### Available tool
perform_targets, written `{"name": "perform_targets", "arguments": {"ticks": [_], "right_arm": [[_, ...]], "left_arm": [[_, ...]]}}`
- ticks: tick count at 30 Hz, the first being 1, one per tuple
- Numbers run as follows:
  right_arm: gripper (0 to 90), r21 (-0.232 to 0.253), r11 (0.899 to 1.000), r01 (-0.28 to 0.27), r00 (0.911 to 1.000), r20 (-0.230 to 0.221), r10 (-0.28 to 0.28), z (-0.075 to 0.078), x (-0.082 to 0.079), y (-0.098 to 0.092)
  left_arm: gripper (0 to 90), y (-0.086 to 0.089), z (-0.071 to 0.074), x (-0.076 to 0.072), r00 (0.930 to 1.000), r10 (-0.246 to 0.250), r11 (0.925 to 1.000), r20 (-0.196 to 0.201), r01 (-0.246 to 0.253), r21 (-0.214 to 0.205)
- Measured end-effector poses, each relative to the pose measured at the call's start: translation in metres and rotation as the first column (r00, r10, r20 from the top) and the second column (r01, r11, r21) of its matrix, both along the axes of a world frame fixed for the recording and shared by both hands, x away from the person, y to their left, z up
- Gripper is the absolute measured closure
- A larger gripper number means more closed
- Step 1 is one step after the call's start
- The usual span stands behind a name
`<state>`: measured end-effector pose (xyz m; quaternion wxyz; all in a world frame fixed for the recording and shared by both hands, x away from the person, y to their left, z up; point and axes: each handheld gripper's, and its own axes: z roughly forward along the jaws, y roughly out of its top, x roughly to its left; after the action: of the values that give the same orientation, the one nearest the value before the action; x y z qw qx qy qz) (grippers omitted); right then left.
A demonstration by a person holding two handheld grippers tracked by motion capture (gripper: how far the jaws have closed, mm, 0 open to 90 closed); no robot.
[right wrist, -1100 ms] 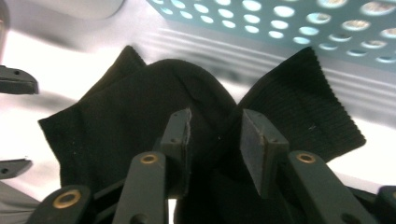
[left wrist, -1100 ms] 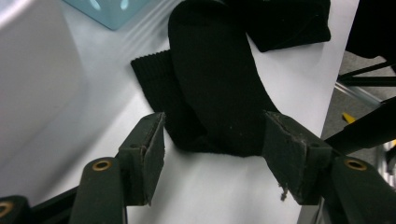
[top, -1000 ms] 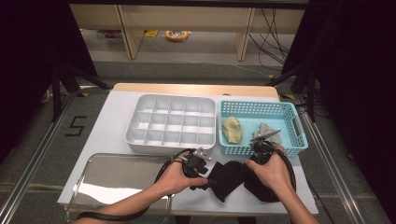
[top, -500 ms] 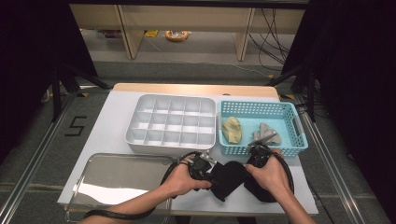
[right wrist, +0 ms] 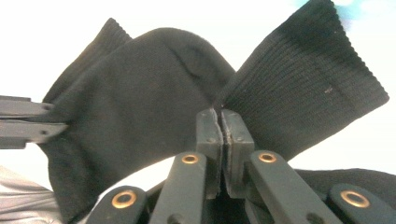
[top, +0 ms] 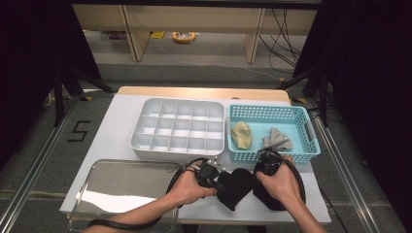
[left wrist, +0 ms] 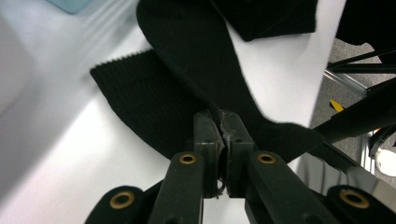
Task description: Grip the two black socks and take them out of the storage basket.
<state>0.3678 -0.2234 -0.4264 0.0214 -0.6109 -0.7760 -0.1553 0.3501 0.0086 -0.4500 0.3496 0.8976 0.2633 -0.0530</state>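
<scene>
A black sock [top: 237, 185] lies on the white table [top: 116, 131] near its front edge, between the person's two hands. My left gripper [top: 219, 178] grips it from the left; its jaws have just been closing and pinch the sock's fabric [left wrist: 187, 60] between the pads. My right gripper [top: 265, 166] holds the same sock [right wrist: 140, 93] at its right side; its jaws have also just been closing and stand shut on the cloth beside the ribbed cuff [right wrist: 308, 79]. More black sock fabric [top: 266, 198] lies under the right hand.
A white compartment tray [top: 177, 112] stands at the back middle. Right of it is a blue basket [top: 269, 112] with a yellowish sock [top: 241, 135] and a grey one [top: 276, 140]. A shiny metal tray [top: 121, 189] lies at the front left.
Both grippers' jaws have closed on the black sock. The left hand has shifted slightly toward the sock; the right hand has stayed in place.
</scene>
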Motion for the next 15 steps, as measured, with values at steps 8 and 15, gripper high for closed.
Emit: {"name": "perform_targets", "arguments": {"ticks": [8,15], "right_arm": [[87.4,0.014,0.998,-0.065,0.9961,0.06,0.064,0.009,-0.007,0.018],[85.8,0.042,0.981,-0.191,0.9765,0.111,0.185,0.005,-0.014,0.042]], "left_arm": [[86.2,0.049,0.031,-0.009,0.9959,0.035,0.9987,0.083,-0.031,-0.04],[86.1,0.079,0.044,-0.013,0.9882,0.122,0.9917,0.092,-0.117,-0.053]]}}
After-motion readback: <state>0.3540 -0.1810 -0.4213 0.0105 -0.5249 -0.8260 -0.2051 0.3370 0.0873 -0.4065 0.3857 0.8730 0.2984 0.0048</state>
